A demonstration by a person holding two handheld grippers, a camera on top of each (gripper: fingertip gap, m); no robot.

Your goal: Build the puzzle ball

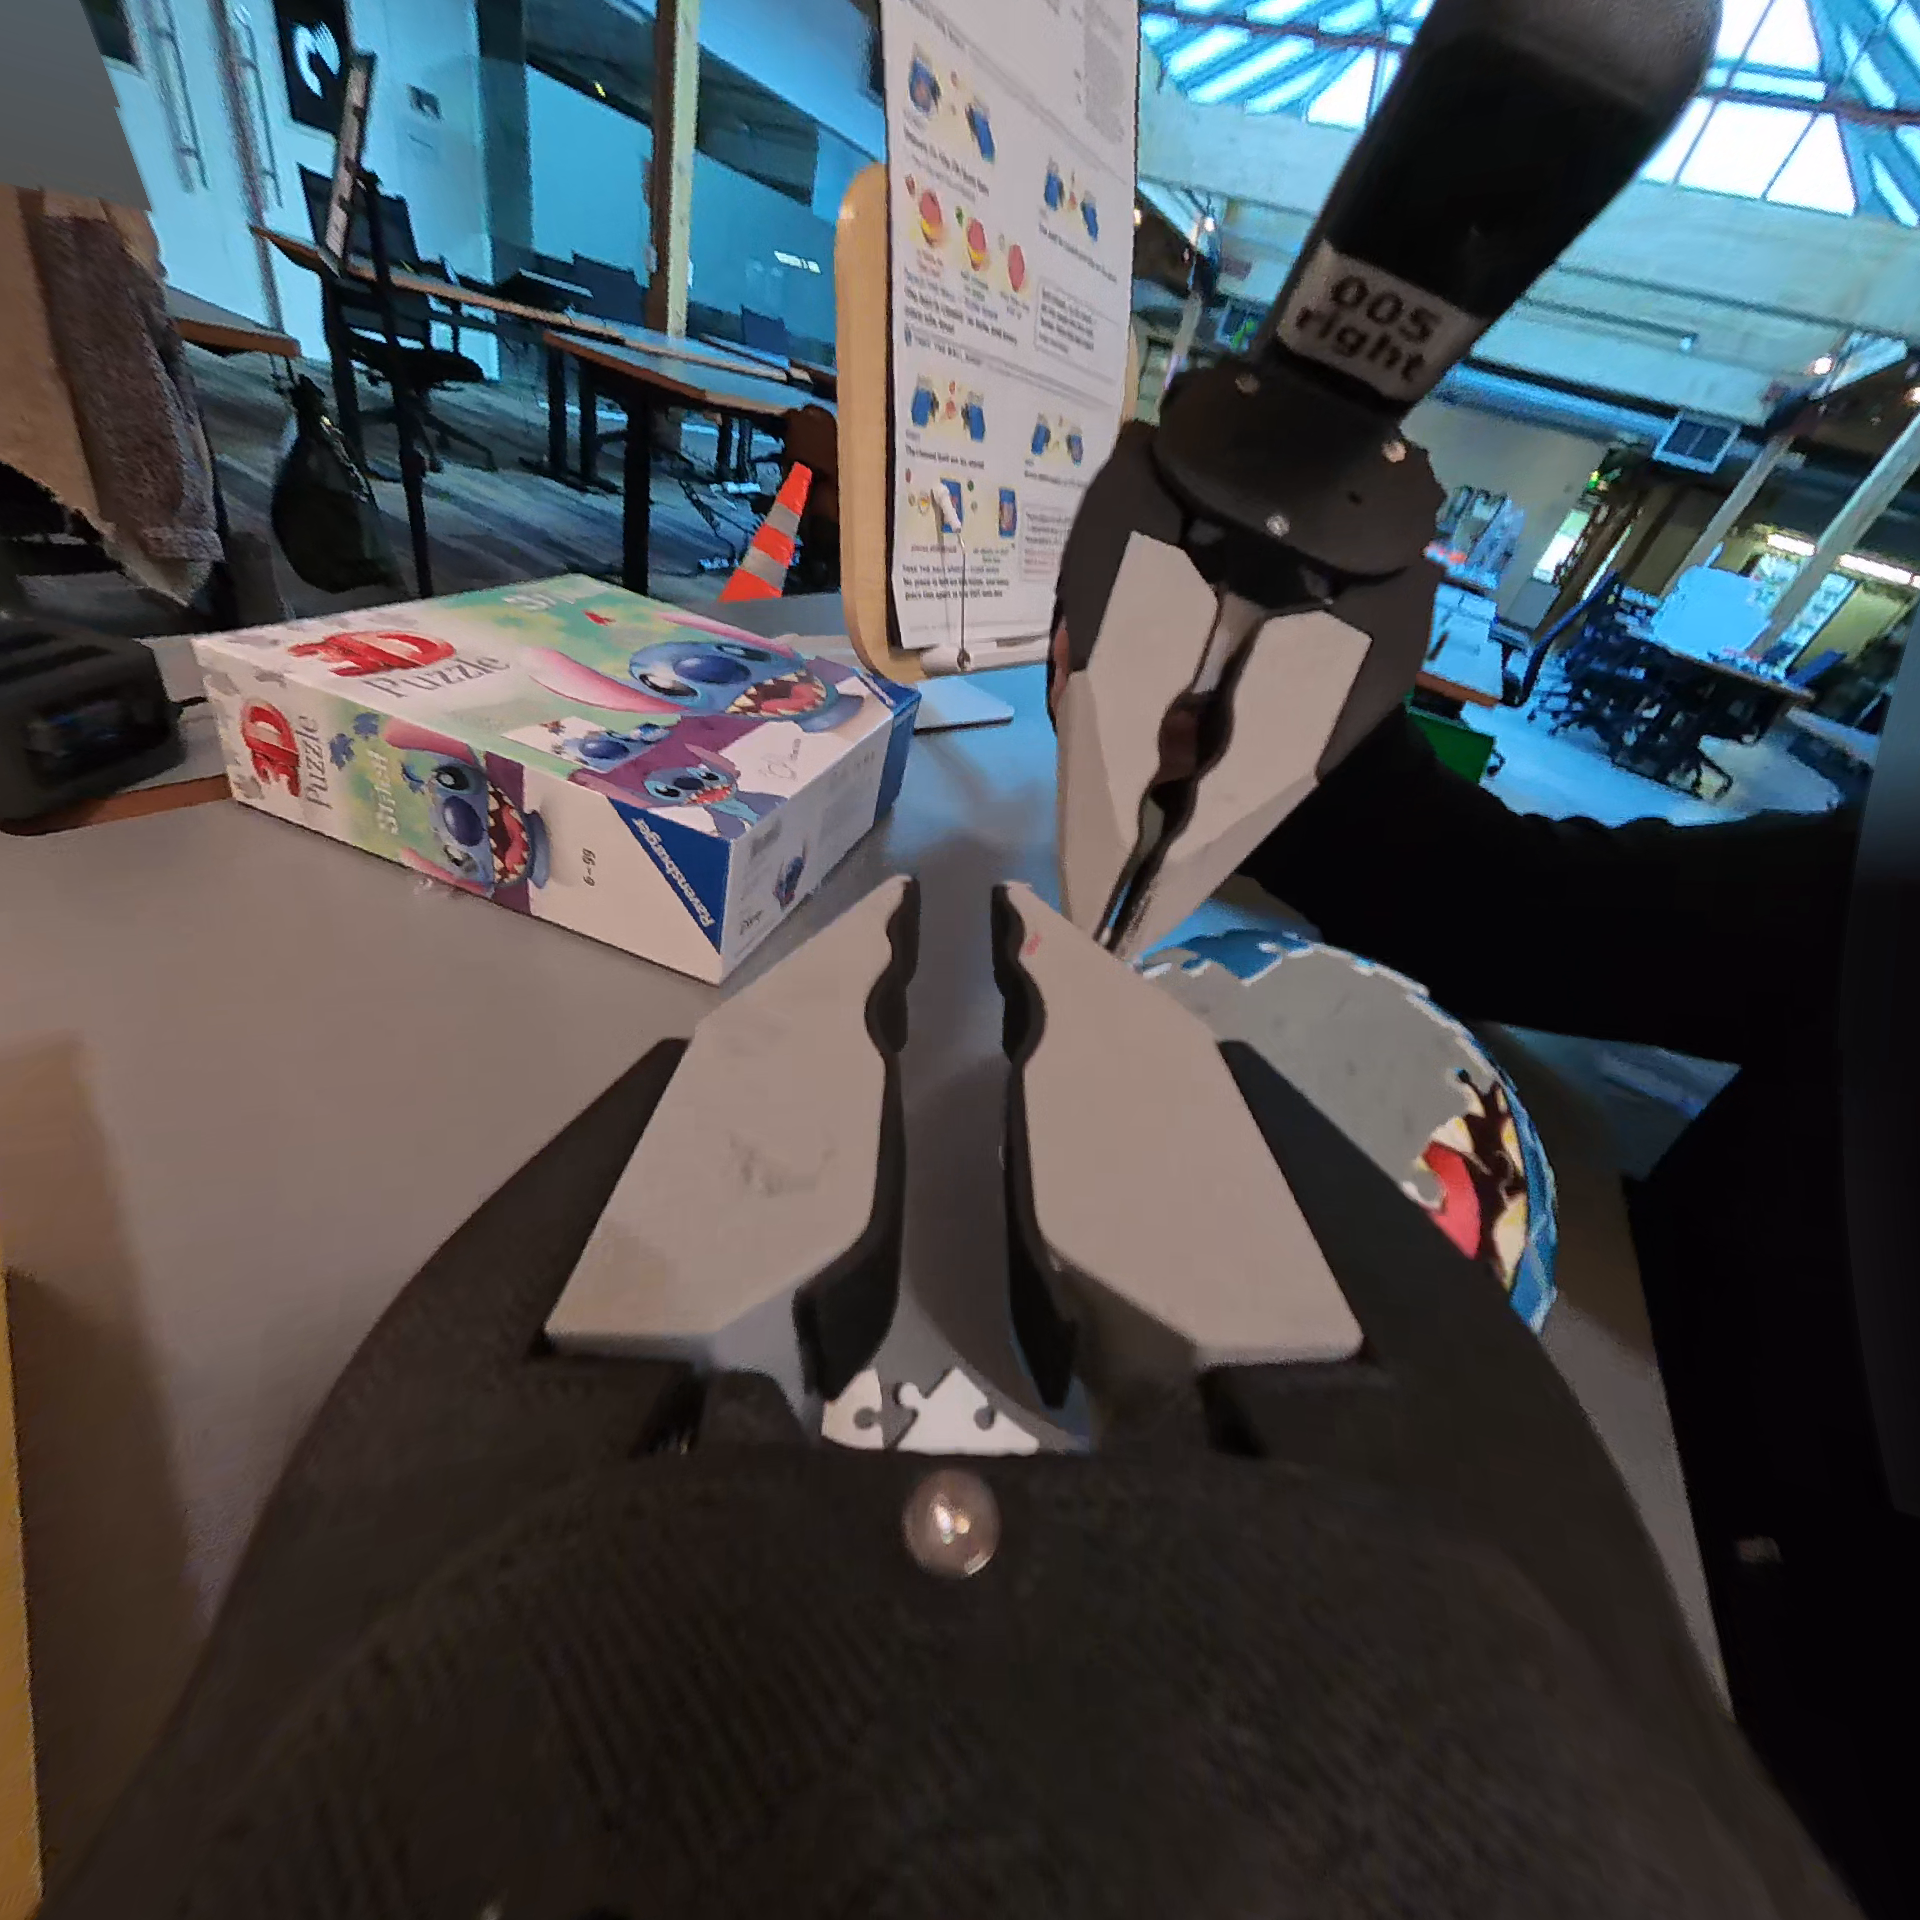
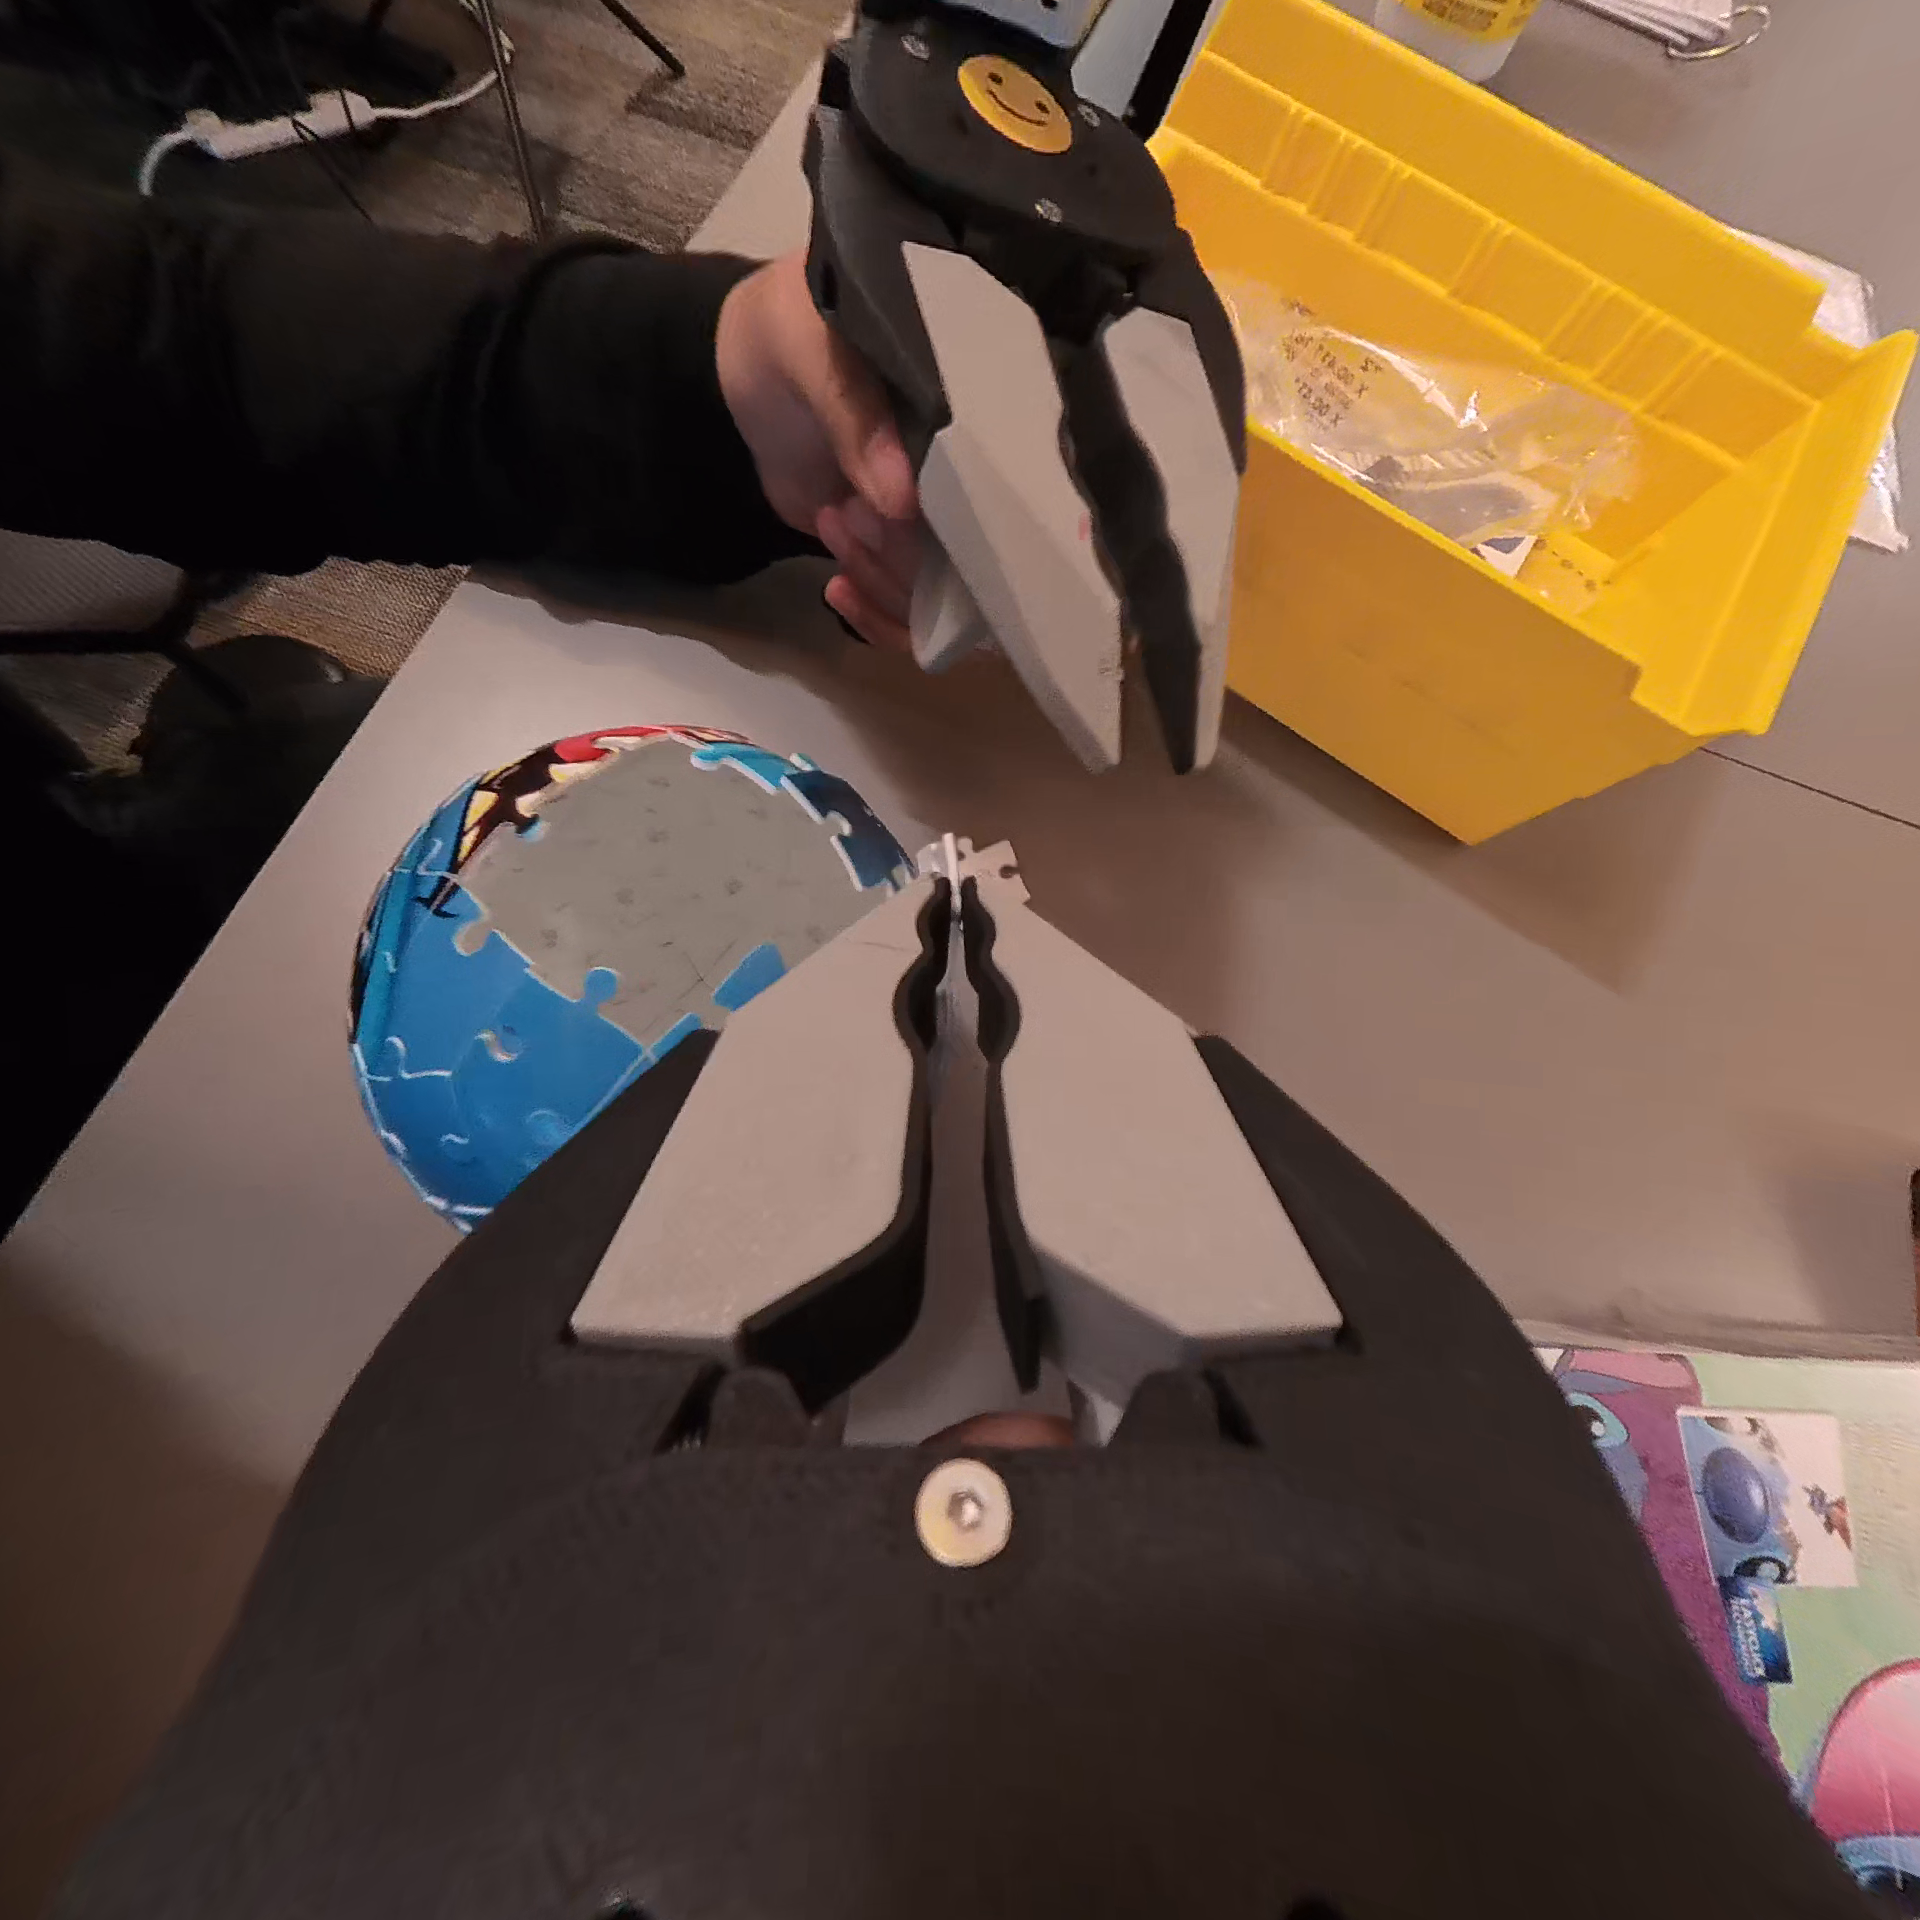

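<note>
- Right gripper (image 2: 954, 894) was pinched tight on a thin white puzzle piece (image 2: 977, 860); the tabs stuck out past the tips, probably so the edge could meet the ball's rim.
- The piece sat just beside the ball (image 2: 582, 966), at the far edge of its gap and above the table (image 2: 1351, 1091). I judged it was lined up for insertion; contact with the rim could not be told.
- The ball was part-built: blue shell with a large opening showing its grey inside, opening turned up toward the right gripper, likely for access. It rested on the table near the front edge.
- Left gripper (image 1: 956, 904) had its jaws narrowly apart with nothing between the tips. It hovered just beyond the ball, apparently standing by to steady the ball or press a seam.
- In the left wrist view, some joined white pieces (image 1: 925, 1413) showed low between the fingers near the palm, lying on the table under the gripper, not gripped.
- A hand (image 2: 821, 416) in a dark sleeve held the left gripper, past the ball.
- The box (image 1: 551, 769) lay flat, beyond the ball and to one side, out of the work zone.
- A yellow bin (image 2: 1507, 499) sat beyond the ball on the other side, with a clear bag (image 2: 1434, 416) in it, probably spare pieces.
- An instruction sheet (image 1: 1008, 312) stood upright on a stand behind the box, farthest from the ball, facing the person for reference.
</note>
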